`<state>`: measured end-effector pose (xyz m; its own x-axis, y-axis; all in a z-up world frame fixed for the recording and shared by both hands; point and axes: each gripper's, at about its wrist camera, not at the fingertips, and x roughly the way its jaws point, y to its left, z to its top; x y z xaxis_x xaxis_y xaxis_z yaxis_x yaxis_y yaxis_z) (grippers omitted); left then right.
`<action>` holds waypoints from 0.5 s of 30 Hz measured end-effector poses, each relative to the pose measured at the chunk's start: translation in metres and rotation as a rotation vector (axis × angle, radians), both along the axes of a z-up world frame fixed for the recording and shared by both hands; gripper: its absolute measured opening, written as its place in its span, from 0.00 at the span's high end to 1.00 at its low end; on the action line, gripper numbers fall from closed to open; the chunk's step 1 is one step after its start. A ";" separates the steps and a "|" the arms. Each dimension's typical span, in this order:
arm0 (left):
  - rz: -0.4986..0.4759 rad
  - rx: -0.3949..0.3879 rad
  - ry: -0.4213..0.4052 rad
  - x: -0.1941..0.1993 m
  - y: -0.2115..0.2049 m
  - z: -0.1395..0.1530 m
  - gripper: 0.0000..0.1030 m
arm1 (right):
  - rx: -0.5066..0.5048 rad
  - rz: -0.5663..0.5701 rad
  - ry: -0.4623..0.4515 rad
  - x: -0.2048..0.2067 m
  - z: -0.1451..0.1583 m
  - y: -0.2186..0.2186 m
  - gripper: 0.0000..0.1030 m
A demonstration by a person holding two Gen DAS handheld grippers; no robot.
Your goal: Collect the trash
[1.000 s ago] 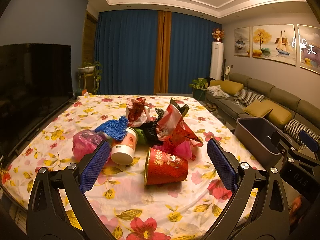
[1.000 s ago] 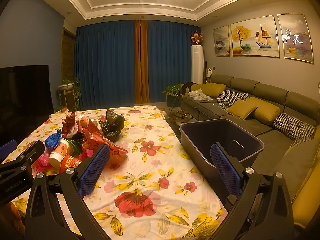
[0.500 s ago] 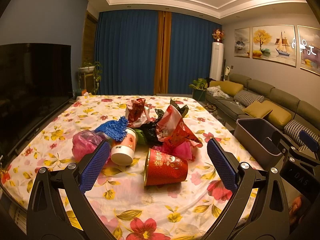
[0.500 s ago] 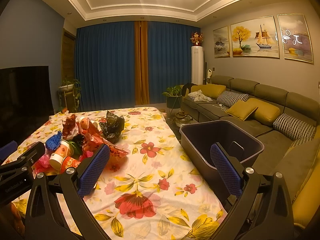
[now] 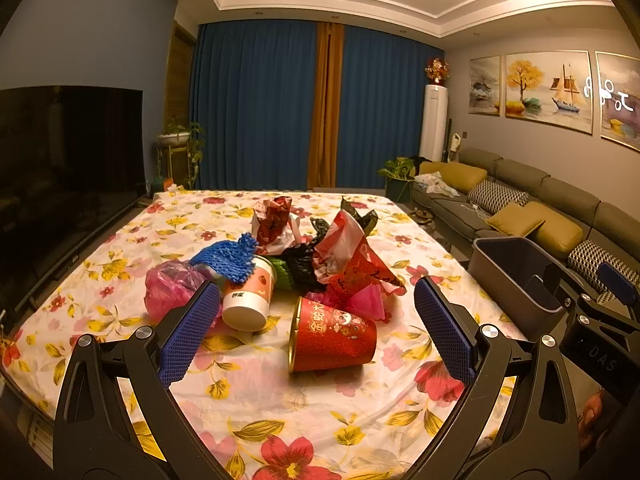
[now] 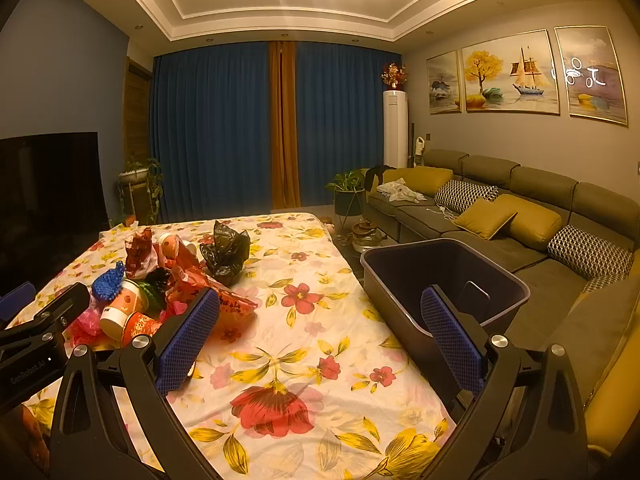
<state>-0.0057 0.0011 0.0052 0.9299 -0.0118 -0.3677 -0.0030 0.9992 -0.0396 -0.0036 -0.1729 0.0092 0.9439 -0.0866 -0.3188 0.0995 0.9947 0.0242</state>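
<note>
Two sets of tongs are in view, both released, blue pads wide apart, nothing between them. Left tongs hang above the near part of the tabletop, which is covered with a floral cloth, and face the trash heap directly. Nearest item in the heap: a red paper cup lying on its side, gold-rimmed mouth toward the left. Just beyond it to the left, a white and orange cup lies tipped with its base toward the camera; a blue mesh sleeve rests over its upper end. A pink plastic bag sits at the left edge of the heap, partly hidden behind the left pad. Crumpled red wrappers and a black plastic bag are piled behind the cups, touching one another. Right tongs hang over the right side of the tabletop, well apart from the heap, which lies to their left. A separate crumpled dark bag stands on the cloth just right of the heap. A dark grey bin stands beside the right edge of the tabletop, open at the top; its right portion is hidden behind the right pad. A sofa with yellow cushions runs along the wall beyond the bin.
</note>
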 end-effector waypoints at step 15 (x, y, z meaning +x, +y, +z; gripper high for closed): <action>0.007 -0.002 -0.001 0.003 0.003 0.001 0.07 | 0.008 0.005 -0.001 0.003 -0.002 0.002 0.05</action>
